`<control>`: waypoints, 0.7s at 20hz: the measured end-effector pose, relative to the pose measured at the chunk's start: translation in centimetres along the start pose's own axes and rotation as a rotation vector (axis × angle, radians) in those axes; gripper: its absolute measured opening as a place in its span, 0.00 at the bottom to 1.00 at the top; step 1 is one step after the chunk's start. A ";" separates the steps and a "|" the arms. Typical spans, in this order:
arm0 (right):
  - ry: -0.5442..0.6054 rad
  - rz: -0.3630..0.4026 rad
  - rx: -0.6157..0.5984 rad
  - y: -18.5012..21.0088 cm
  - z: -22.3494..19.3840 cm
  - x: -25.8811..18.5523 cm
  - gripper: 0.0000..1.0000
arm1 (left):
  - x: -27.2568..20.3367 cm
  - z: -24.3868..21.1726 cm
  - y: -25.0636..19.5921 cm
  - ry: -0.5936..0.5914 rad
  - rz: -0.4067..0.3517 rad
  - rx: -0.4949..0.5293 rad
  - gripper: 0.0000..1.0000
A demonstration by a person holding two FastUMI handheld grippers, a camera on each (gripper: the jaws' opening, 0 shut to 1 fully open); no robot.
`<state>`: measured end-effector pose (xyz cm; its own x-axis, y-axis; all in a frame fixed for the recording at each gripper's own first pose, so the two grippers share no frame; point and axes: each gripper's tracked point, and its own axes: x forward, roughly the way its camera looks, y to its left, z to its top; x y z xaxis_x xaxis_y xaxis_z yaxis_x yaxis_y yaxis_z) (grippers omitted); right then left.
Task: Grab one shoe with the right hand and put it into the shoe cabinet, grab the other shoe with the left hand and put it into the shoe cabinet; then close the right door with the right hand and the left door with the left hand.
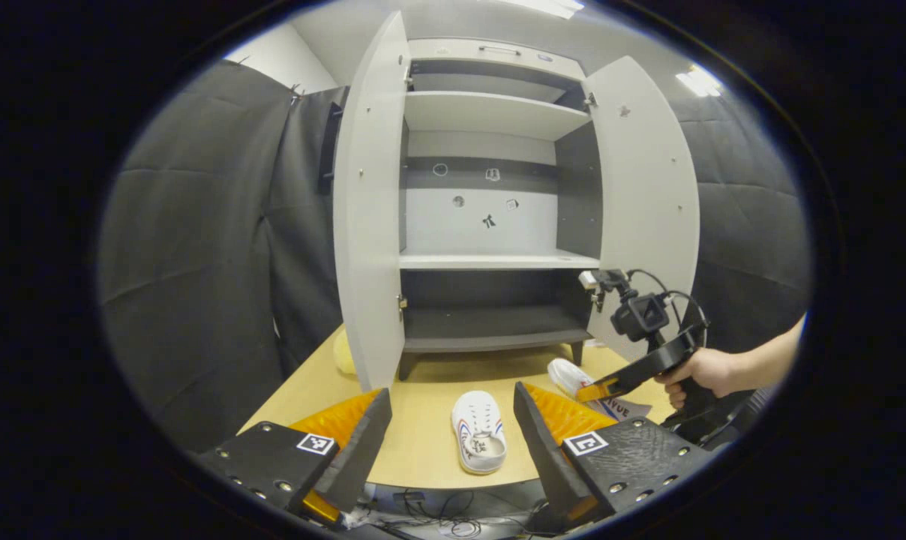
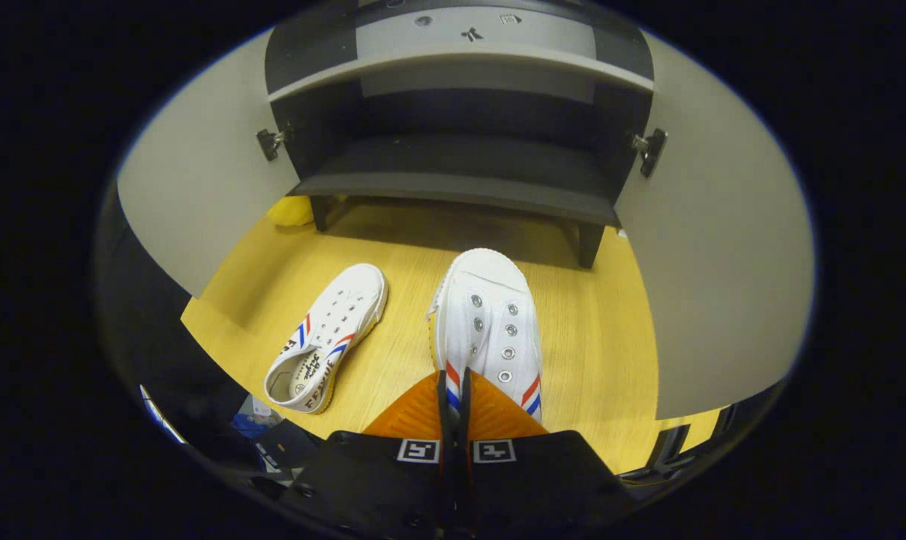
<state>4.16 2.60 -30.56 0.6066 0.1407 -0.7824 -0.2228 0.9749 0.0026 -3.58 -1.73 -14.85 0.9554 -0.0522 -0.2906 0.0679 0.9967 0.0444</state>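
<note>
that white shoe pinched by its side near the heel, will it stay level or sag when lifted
The right gripper is shut on a thin edge of the held shoe, so the toe probably droops. The laceless canvas upper looks soft and may fold at the pinch. It seems light for its size, so the grip likely holds. The other shoe lies on the table.

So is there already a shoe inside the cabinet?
No, the cabinet shelves are bare; one shoe lies on the table and the right claw pinches the other shoe.
</note>
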 end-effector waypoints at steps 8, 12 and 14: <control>-0.237 0.078 0.024 2.9 7.2 -10.5 0.02 | 0.9 0.5 -2.8 -0.013 -0.120 0.049 0.92; -0.328 0.092 0.055 3.4 12.1 -13.3 0.02 | 1.7 1.3 -3.5 -0.026 -0.140 0.038 0.94; -0.368 0.090 0.062 3.3 14.8 -13.6 0.00 | 2.3 2.0 -3.6 -0.035 -0.146 0.047 0.94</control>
<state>6.43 6.49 -10.70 0.8229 0.2678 -0.5012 -0.2481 0.9628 0.1071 -1.06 -5.60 -13.78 0.9438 -0.1988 -0.2641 0.2190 0.9745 0.0493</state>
